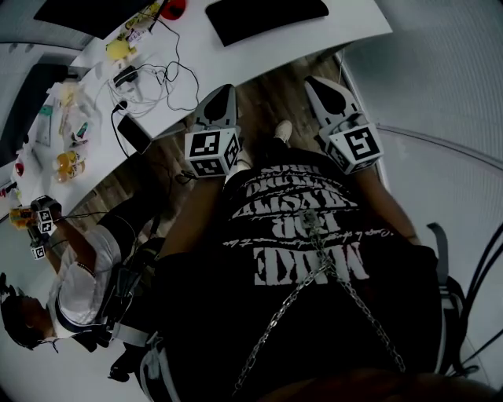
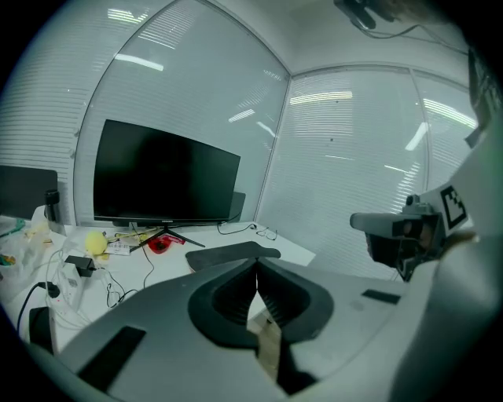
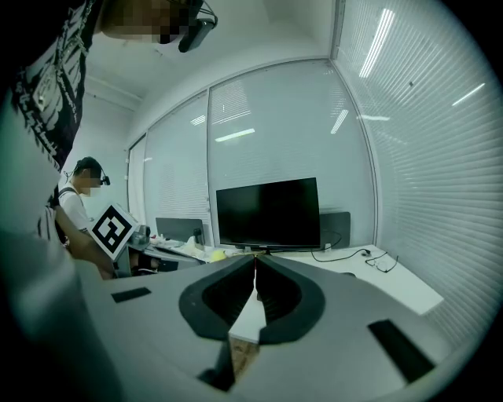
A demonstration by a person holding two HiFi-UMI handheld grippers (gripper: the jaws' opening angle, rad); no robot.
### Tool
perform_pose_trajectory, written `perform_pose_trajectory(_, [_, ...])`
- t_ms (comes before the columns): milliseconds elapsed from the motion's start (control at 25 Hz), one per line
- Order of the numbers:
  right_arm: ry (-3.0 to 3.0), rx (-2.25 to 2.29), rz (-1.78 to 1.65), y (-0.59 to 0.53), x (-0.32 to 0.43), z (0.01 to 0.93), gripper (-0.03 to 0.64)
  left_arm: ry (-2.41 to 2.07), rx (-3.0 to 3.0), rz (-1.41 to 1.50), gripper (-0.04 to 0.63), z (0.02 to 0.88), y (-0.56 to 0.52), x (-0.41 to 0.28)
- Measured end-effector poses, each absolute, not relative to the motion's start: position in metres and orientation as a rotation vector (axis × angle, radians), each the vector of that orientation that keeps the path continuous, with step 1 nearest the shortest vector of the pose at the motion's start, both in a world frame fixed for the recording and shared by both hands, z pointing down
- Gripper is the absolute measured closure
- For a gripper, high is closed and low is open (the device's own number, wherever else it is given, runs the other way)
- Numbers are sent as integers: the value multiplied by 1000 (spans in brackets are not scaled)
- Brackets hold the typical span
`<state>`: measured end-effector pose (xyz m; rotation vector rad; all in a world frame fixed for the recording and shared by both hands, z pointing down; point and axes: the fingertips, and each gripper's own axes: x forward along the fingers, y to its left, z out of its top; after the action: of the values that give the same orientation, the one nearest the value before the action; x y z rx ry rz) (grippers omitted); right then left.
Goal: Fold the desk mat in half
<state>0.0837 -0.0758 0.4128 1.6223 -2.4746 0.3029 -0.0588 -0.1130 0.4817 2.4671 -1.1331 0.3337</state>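
Nearest us is our black shirt (image 1: 299, 235), behind both sets of jaws. Its white print runs upside down. The largest word seems to read "MAKE", and the smaller lines are too fine to read. A metal chain (image 1: 334, 275) hangs across it.

The left gripper (image 1: 222, 94) and the right gripper (image 1: 318, 82) are held side by side and point forward. Each carries a cube of black-and-white square markers with no words on them. Both pairs of jaws are pressed together with nothing between them.

Under the tips we see wood floor (image 1: 267, 106). Ahead of them is the white desk (image 1: 357, 27). The black mat (image 1: 267, 16) lies flat on it, straight ahead of both pairs of jaws and well apart from them.

Left of the left jaws, cables (image 1: 161, 78), a yellow toy (image 1: 118, 49) and a red thing (image 1: 174, 8) sit on the desk. Farther left, another person (image 1: 78, 275) holds marker cubes too.

Beyond the mat stands a dark monitor (image 2: 165, 173). We can read no brand on it.
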Motion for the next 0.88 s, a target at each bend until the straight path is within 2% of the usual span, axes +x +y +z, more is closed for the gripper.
perform_pose_trajectory(880, [-2622,1529,217,-123,182,406,615,-1227,2524,354,588,457,-160,51])
